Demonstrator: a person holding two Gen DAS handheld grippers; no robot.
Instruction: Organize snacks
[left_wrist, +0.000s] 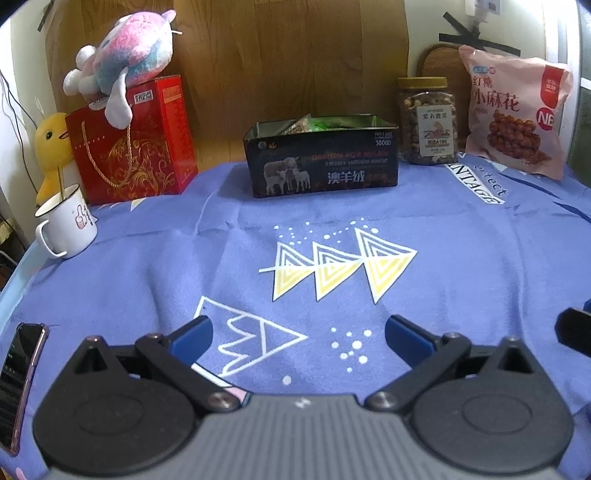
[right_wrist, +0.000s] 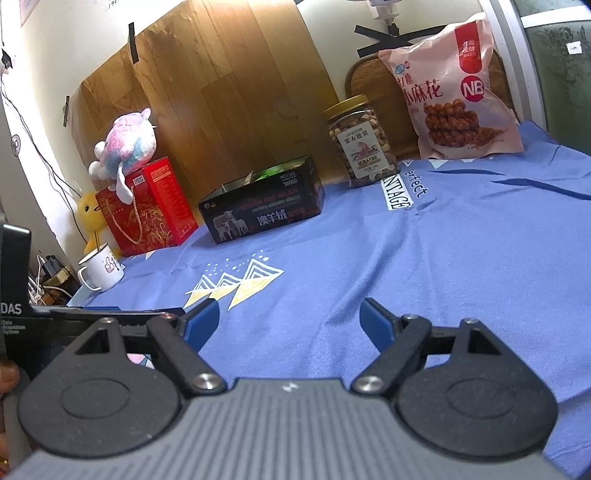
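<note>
**Both tools spread and empty; snacks wait at the far edge of the worktop**

Left wrist view: the left tool (left_wrist: 298, 334) hangs over the blue cloth with its blue fingers spread wide and nothing between them. Straight ahead of it, well apart, stands the dark tin (left_wrist: 322, 157), lid off, its long side lying across the tool's line of sight; green and pale packets show over its rim. Ahead and to the right of the tin, just beside its right end, is the nut jar (left_wrist: 428, 122), upright with a yellow lid. Further right the pink snack bag (left_wrist: 515, 112) leans upright at the back. Ahead to the left are a red gift box (left_wrist: 135, 147) with a plush toy (left_wrist: 125, 55) on top, a yellow duck (left_wrist: 51, 147), and a white mug (left_wrist: 66, 227). A phone (left_wrist: 18, 376) lies close at the tool's left.

Right wrist view: the right tool (right_wrist: 288, 319) is likewise spread and holds nothing. From here the tin (right_wrist: 264, 206) lies ahead and slightly left, the nut jar (right_wrist: 364, 142) ahead and to the right, and the pink snack bag (right_wrist: 454, 92) further right. The left tool's body is near at this tool's left.

Judgement: little loose is left to sort; if the jar or bag is next, the right tool looks the nearer. The open cloth between offers no obstacle, though jar and tin stand close, leaving scant finger room on that side.
</note>
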